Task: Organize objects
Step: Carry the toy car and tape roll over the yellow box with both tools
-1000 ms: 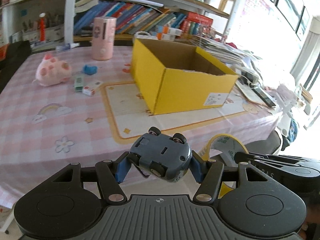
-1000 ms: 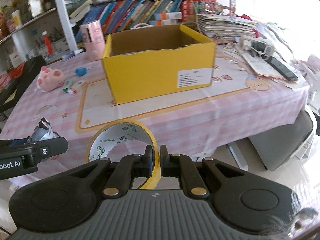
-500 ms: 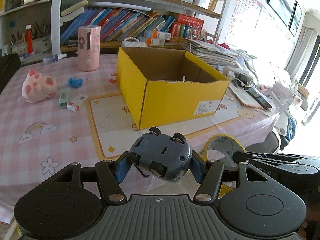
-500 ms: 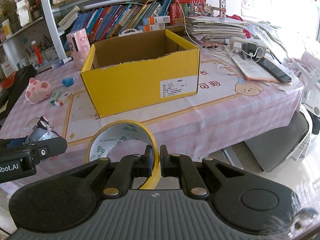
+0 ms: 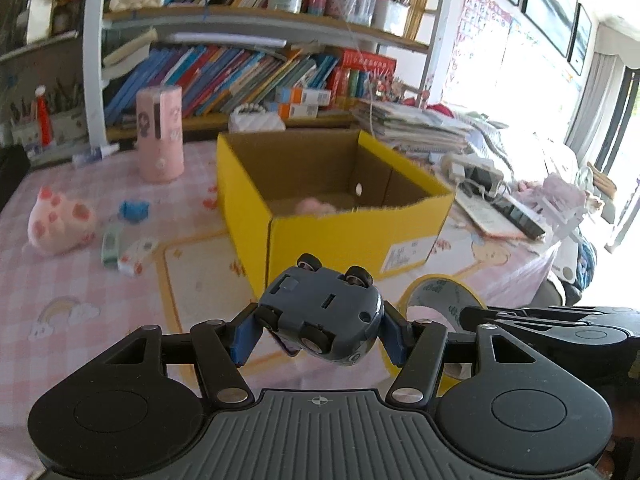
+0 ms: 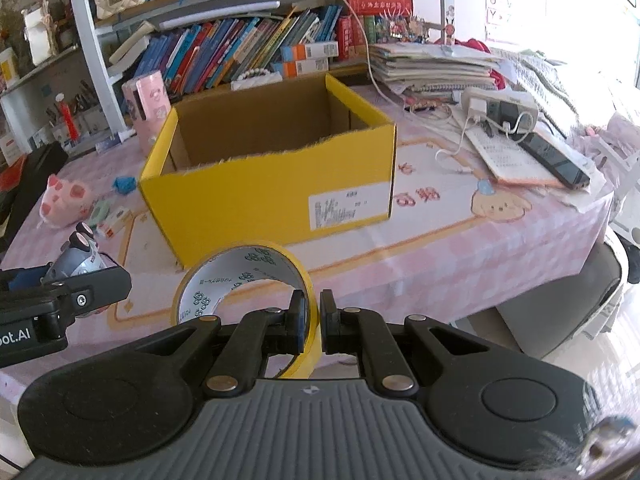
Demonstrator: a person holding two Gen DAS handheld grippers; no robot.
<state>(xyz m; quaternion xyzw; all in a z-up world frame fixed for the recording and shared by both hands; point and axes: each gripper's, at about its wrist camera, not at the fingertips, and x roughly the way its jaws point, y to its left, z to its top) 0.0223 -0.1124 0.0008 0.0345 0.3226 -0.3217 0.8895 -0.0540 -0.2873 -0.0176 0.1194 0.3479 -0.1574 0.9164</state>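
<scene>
Left gripper (image 5: pixel 318 330): blue pads clamped on toy car (image 5: pixel 322 316), car underside up, wheels exposed, held in air before table edge. Right gripper (image 6: pixel 313 322): fingers pinched on wall of yellow tape roll (image 6: pixel 244 280), roll upright, held in air just right of left gripper. Yellow cardboard box (image 6: pixel 272 184): open top, on pink checked tablecloth (image 5: pixel 72 292), ahead of both grippers; pink item partly visible inside. Pink plush (image 5: pixel 60 220), blue toy (image 5: pixel 134 210), small packets left of box. Pink cylinder (image 5: pixel 160 132) behind.
</scene>
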